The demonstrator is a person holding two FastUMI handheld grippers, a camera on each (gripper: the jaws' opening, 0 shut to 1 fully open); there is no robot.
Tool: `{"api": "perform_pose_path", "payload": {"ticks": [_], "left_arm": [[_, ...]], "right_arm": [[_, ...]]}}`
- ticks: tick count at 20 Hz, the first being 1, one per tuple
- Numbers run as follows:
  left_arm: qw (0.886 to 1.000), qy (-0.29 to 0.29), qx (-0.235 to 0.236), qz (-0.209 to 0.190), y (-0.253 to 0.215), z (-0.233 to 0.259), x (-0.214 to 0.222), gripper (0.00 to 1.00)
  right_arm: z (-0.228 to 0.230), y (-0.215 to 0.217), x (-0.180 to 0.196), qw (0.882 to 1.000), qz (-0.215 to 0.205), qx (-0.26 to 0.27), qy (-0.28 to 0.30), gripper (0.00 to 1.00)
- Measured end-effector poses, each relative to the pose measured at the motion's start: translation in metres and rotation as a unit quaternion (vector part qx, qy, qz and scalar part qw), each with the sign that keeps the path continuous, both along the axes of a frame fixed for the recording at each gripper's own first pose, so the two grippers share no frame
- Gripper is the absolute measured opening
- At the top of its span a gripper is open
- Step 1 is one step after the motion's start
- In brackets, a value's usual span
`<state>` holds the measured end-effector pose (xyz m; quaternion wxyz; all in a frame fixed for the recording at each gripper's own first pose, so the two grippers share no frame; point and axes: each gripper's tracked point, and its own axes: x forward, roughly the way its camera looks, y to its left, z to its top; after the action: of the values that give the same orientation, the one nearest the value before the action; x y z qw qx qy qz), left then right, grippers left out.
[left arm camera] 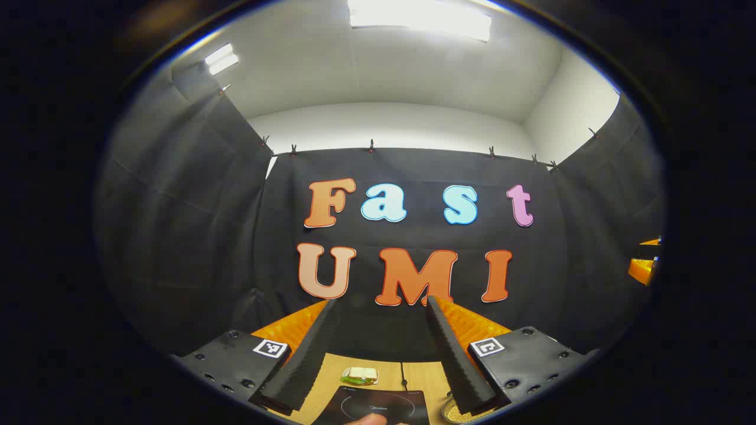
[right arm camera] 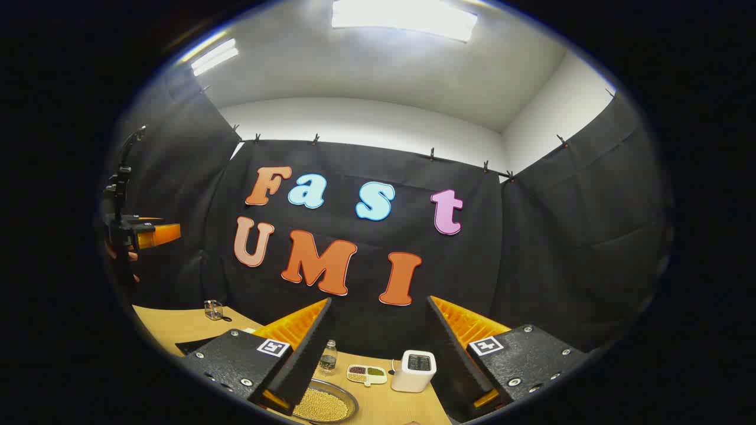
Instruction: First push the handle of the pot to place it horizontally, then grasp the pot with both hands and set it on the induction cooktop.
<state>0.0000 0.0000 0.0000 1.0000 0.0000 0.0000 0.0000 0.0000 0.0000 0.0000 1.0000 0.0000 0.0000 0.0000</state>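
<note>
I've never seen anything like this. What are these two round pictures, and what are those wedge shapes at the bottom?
A person holds a pair of hand-held tongs in each hand, and a wide-angle camera rides on each. The wedges are each tool's own two fingers. In the left gripper view the left tongs stand open, holding nothing, above a wooden table with a black induction cooktop. In the right gripper view the right tongs are open too, also holding nothing; below them sit a metal dish of yellow grains, a small sectioned dish, a glass bottle and a white toaster. At the far left, the other tool shows.
</note>
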Motion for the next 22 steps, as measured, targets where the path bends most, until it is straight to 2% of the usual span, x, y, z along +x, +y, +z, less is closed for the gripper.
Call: {"api": "perform_pose_path", "payload": {"ticks": [13, 19, 22], "left_arm": [[1.0, -0.005, 0.0, 0.002, 0.002, -0.002, -0.001, 0.98], [1.0, -0.015, 0.003, -0.008, -0.005, 0.003, -0.007, 0.97], [1.0, -0.028, 0.005, 0.001, 0.005, 0.003, -0.009, 0.97]], "right_arm": [[-0.012, 0.01, 0.002, 1.0, 0.019, -0.002, 0.012, 0.95], [-0.01, 0.004, -0.003, 1.0, 0.019, 0.001, 0.01, 0.95], [-0.014, -0.007, -0.006, 1.0, 0.008, 0.002, 0.016, 0.94]]}}
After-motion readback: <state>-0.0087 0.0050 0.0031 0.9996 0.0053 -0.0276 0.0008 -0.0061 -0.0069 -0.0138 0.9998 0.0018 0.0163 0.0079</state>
